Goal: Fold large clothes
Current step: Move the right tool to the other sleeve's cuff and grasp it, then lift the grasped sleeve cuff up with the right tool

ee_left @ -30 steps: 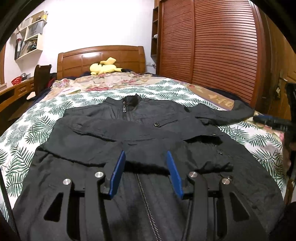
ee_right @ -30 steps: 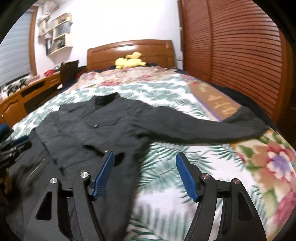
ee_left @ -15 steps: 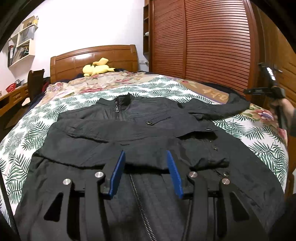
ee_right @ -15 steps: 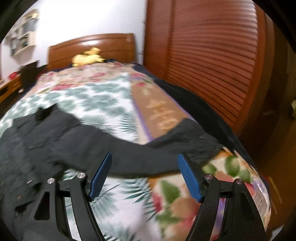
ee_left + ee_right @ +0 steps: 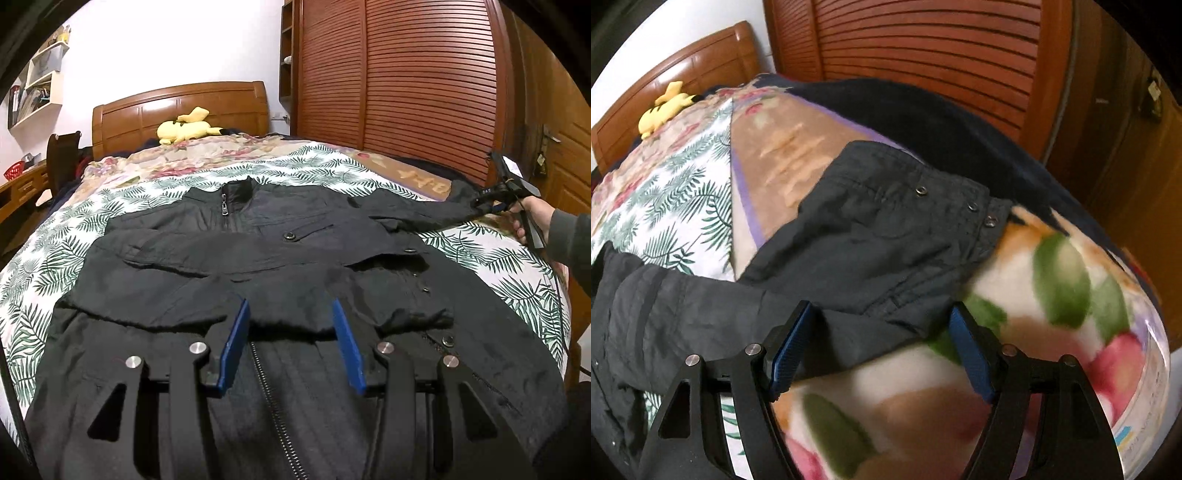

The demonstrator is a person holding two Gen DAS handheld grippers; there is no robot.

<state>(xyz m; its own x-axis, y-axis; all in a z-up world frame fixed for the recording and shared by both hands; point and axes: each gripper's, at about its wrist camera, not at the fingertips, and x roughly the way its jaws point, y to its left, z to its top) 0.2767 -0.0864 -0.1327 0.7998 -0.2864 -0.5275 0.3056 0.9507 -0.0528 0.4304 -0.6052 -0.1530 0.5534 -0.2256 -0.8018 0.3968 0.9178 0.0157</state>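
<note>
The black jacket (image 5: 280, 266) lies flat on the bed (image 5: 51, 251); its outstretched sleeve (image 5: 879, 236) sits just ahead of the right gripper (image 5: 879, 350), jaws apart. The left gripper (image 5: 291, 339), also apart, hovers mid-jacket.

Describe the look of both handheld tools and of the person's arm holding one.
Each tool, left tool and right tool, has black angular linkage arms with triangular cut-outs, round silver pivot bolts and flat blue pads on the fingers. In the left wrist view, the bare right hand emerges from a grey-green sleeve; a thin dark cable hangs below.

Black jacket (image 5: 280, 258) flat, zipped; rt sleeve (image 5: 871, 236) outstretched.
</note>
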